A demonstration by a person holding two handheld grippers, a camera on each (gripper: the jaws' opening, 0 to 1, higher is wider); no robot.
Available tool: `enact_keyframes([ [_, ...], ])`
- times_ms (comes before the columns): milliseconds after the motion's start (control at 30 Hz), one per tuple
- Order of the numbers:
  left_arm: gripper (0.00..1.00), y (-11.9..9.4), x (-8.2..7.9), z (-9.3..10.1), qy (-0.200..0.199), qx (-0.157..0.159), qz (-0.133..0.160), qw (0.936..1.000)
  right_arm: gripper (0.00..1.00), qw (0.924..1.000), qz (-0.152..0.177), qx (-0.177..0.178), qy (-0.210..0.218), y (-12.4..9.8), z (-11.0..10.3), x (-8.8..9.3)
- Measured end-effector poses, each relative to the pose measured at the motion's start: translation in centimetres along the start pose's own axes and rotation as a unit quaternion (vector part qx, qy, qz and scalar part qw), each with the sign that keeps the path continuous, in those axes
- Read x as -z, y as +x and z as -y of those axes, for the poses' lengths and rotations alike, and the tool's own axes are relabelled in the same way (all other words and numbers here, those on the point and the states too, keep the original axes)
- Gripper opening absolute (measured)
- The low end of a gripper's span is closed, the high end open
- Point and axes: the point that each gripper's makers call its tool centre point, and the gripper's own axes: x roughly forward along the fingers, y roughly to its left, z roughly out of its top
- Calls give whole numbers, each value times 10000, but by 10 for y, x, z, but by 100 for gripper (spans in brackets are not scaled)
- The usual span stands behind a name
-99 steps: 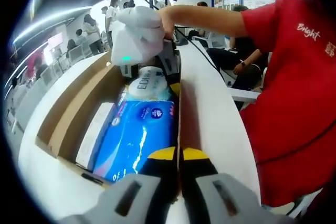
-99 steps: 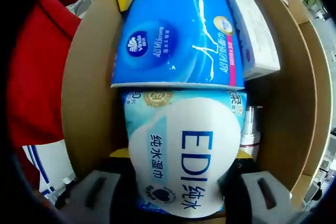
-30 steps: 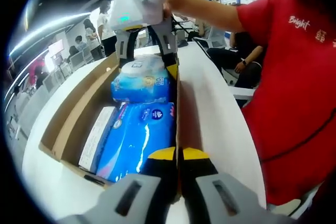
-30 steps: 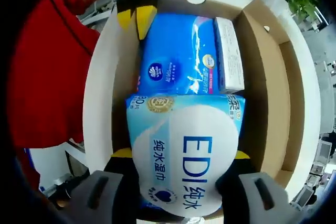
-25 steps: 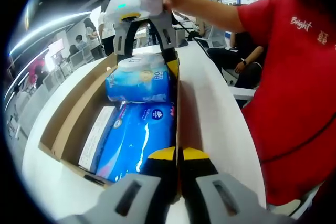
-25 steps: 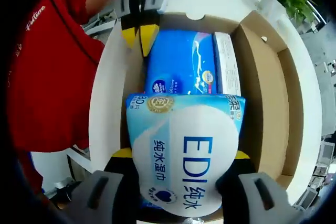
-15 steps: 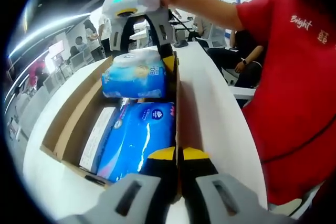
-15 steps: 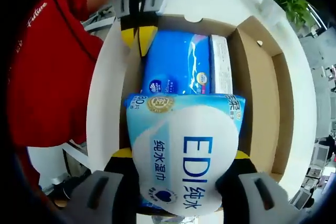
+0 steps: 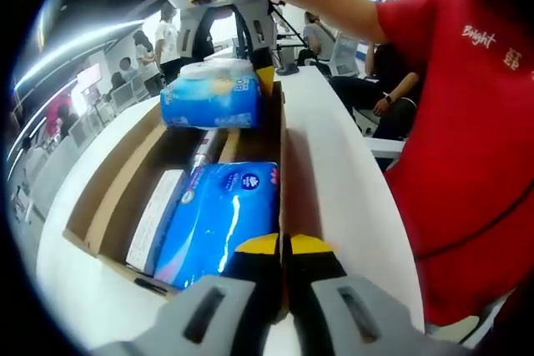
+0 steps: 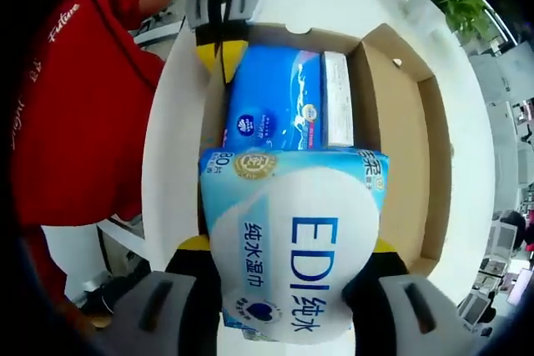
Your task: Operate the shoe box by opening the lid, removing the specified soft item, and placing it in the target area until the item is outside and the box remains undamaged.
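Observation:
The open cardboard shoe box (image 9: 117, 185) lies on a white table. My left gripper (image 9: 284, 243) is shut on its near right wall, yellow tips either side of the cardboard edge. My right gripper (image 9: 219, 81) holds a light-blue EDI wet-wipes pack (image 9: 209, 104) in the air above the box's far end. In the right gripper view the wipes pack (image 10: 292, 248) sits clamped between the jaws of the right gripper (image 10: 289, 243), with the box (image 10: 400, 122) well below it and the left gripper (image 10: 221, 49) on the box's wall.
A blue tissue pack (image 9: 219, 216) and a flat white carton (image 9: 153, 218) stay in the box, with a small bottle (image 9: 200, 149) at its far end. A person in a red shirt (image 9: 467, 147) stands to the right. White table (image 9: 334, 172) runs beside the box.
My right gripper has lifted the wipes pack up out of the box, so the box looks smaller below it and the bottle underneath shows. The left gripper has kept its hold.

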Motion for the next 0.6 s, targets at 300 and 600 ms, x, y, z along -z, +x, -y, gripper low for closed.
enact_keyframes([
  [300,1,0,0,0,-41,6,-2,10000,61,9997,-213,96,-62,-12,5,5],
  [600,1,-1,0,0,-49,8,6,10000,61,9991,-361,157,141,-20,10,27],
])
